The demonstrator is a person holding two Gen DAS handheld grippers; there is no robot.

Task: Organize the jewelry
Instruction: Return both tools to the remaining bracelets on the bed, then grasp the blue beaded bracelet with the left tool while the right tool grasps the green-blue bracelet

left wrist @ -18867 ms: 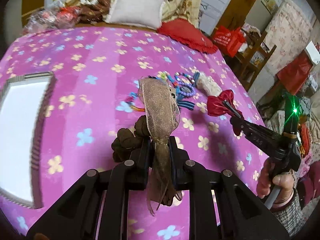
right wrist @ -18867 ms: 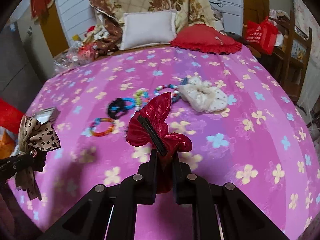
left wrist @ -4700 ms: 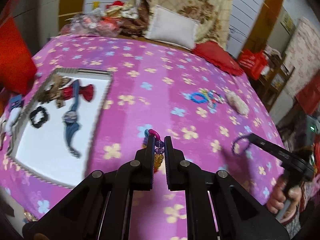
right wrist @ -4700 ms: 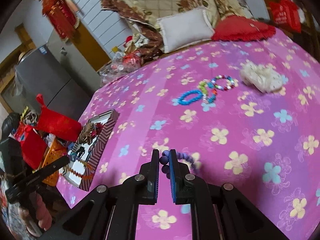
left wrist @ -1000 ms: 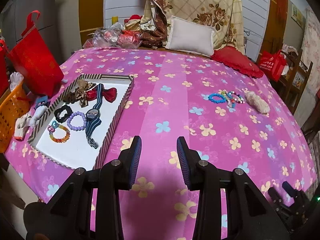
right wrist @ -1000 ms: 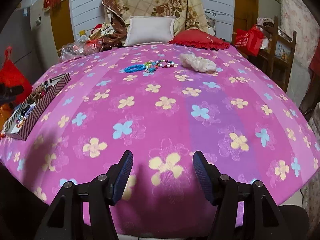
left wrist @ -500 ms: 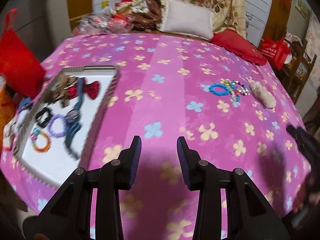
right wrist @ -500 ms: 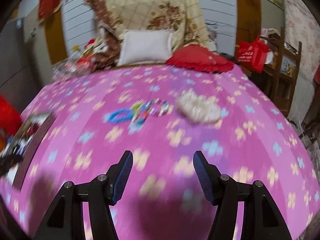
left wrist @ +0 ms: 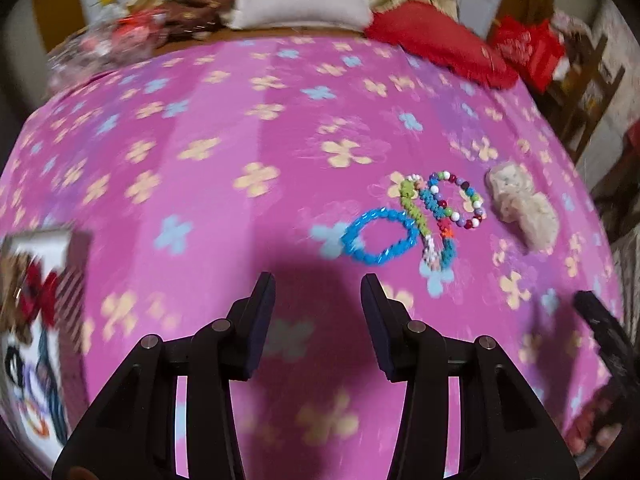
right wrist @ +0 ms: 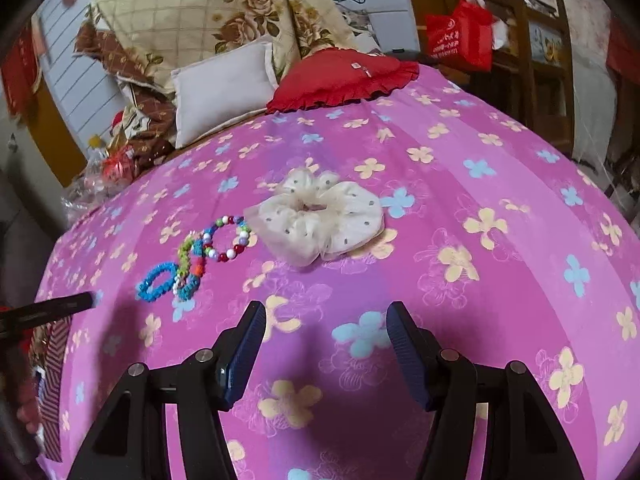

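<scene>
Over the pink flowered tabletop [right wrist: 500, 168], the left tool [left wrist: 318, 300] is opening with nothing between its jaws, the right tool [right wrist: 326, 330] gapes wide and empty, both short of the blue bracelet [left wrist: 378, 240], beaded bracelet [right wrist: 228, 240] and cream scrunchie [right wrist: 316, 216]

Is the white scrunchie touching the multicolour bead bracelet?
Touching, it seems: in the right wrist view the white scrunchie's frilly edge meets the multicolour bead bracelet with no sheet showing between.
</scene>
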